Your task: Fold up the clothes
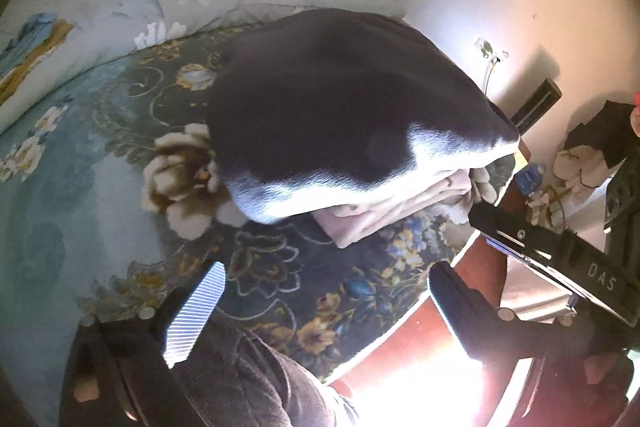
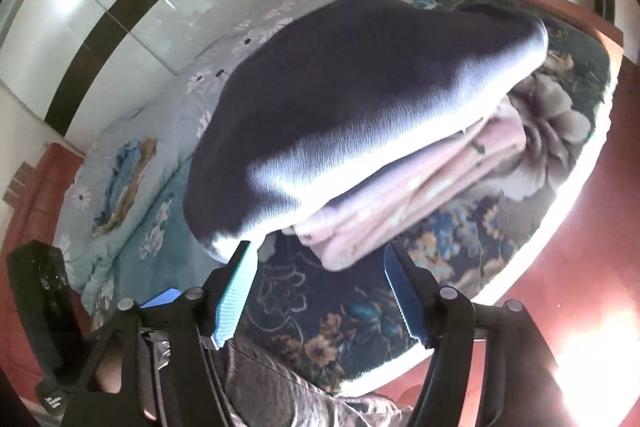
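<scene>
A folded dark navy garment (image 1: pixel 340 107) (image 2: pixel 360 99) lies on top of a folded pale pink garment (image 1: pixel 384 211) (image 2: pixel 400 195), stacked on the floral bedspread (image 1: pixel 280 267) (image 2: pixel 320 307). My left gripper (image 1: pixel 326 291) stands wide open just short of the stack, with only bedspread between its fingers. My right gripper (image 2: pixel 320 267) is open too. Its fingertips sit beside the near corner of the stack, and its pads press on nothing. The right gripper's body (image 1: pixel 560 259) shows at the right of the left wrist view.
A light blue daisy quilt (image 1: pixel 120 7) (image 2: pixel 132 155) lies bunched at the far side of the bed. The red-brown bed frame (image 1: pixel 400 347) (image 2: pixel 580 227) runs along the near edge. A person's dark-trousered leg (image 1: pixel 248 379) (image 2: pixel 280 387) is below. Clutter (image 1: pixel 580 163) sits by the wall.
</scene>
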Motion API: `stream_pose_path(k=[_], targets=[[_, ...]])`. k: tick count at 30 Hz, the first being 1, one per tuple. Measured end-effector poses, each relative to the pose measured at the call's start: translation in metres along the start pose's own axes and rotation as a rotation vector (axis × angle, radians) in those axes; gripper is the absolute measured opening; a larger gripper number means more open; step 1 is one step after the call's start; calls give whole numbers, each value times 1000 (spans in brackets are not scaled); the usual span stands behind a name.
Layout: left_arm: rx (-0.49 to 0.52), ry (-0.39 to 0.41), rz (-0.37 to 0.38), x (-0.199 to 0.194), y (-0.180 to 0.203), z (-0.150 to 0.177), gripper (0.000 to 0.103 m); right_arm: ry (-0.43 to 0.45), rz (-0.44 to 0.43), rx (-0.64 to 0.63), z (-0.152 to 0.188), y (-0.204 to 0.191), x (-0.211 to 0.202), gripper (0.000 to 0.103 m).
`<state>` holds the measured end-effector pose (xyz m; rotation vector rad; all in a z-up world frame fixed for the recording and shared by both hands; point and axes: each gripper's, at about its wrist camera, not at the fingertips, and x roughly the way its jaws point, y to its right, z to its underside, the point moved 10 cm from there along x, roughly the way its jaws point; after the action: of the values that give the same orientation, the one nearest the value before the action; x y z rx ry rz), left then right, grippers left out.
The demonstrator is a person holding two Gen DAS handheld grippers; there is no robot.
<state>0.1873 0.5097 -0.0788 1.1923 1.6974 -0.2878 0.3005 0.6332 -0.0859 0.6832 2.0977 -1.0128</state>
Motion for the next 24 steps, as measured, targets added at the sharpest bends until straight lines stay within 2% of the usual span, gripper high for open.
stream_pose_path(k=[3, 10, 11, 12, 13, 20, 24], targets=[[12, -11, -13, 0, -4, 9, 103, -4, 20, -2, 12, -2, 0, 69], [23, 25, -23, -9, -13, 14, 103, -7, 49, 26, 33, -4, -1, 70], [16, 29, -16, -10, -15, 14, 103, -4, 57, 36, 35, -3, -1, 74], [8, 34, -9, -11, -17, 15, 103, 0, 64, 46, 37, -2, -1, 86], [-2, 38, -5, -12, -19, 14, 103, 2, 69, 53, 37, -1, -1, 94], [-95, 59, 8, -16, -37, 15, 103, 22, 114, 72, 41, -1, -6, 94], [-92, 95, 8, -27, -36, 11, 103, 45, 164, 64, 42, -2, -9, 94]])
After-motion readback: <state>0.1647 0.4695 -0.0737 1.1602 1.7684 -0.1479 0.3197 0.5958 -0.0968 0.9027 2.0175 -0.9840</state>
